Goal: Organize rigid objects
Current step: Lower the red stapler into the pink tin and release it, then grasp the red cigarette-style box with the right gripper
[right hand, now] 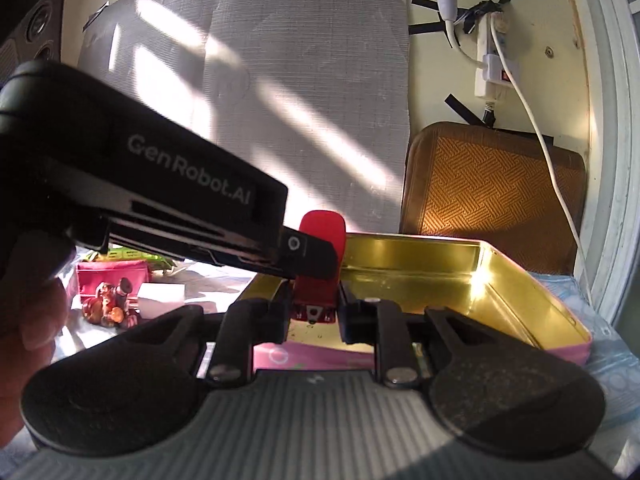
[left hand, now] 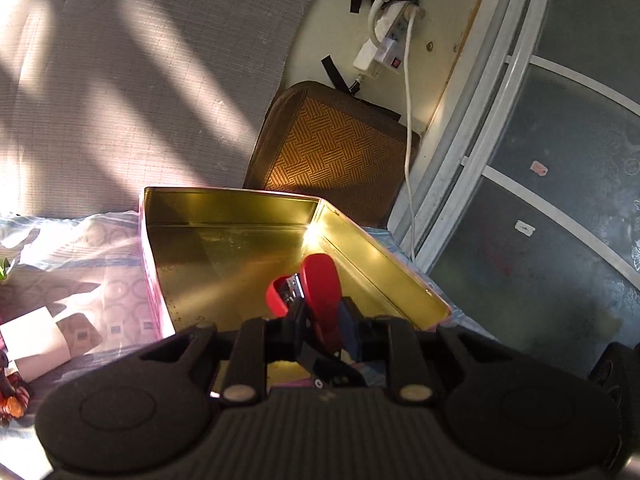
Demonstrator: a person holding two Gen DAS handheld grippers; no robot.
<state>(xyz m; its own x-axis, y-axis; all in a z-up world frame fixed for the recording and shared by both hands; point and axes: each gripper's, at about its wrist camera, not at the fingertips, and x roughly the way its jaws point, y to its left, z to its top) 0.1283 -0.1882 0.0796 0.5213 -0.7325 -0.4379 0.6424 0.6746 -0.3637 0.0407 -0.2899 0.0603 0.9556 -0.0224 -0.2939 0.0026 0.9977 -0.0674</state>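
Grey mat (left hand: 140,60) is hanging on the far wall w/ sun stripes lying across it. Glass door (left hand: 560,160) is standing at the right. Patterned cloth (left hand: 80,264) is covering the surface under everything.

Woven brown cushion (left hand: 332,148) is leaning vs. the far wall, just behind the tin. Gold tin (left hand: 232,192), pink outside, is sitting open on the cloth, right of centre, its floor bare apart from a few specks and sun glare.

Both grippers are meeting at the tin's near edge. Left gripper (left hand: 324,310) is reaching in from the left in the right wrist view, its tongs clamped together on the red stapler (left hand: 320,280). Right gripper (right hand: 314,308) is pointing toward the far wall, w/ the stapler's hinge end sitting between its 2 tongs; these look pressed to the stapler's sides, narrow gap only. So the stapler is being held by both grippers, tilted, nose up, over the near part of the tin and not touching its floor.

A person's fingers are showing blurred at the left edge of the right wrist view.

White power strip (left hand: 384,40) is hanging on the far wall amid black tape strips, 1 white cord dropping past the cushion. Pink box (right hand: 112,276) is sitting far left on the cloth, small brown figurines (right hand: 108,308) just in front of it, a white card (left hand: 36,336) beside them.
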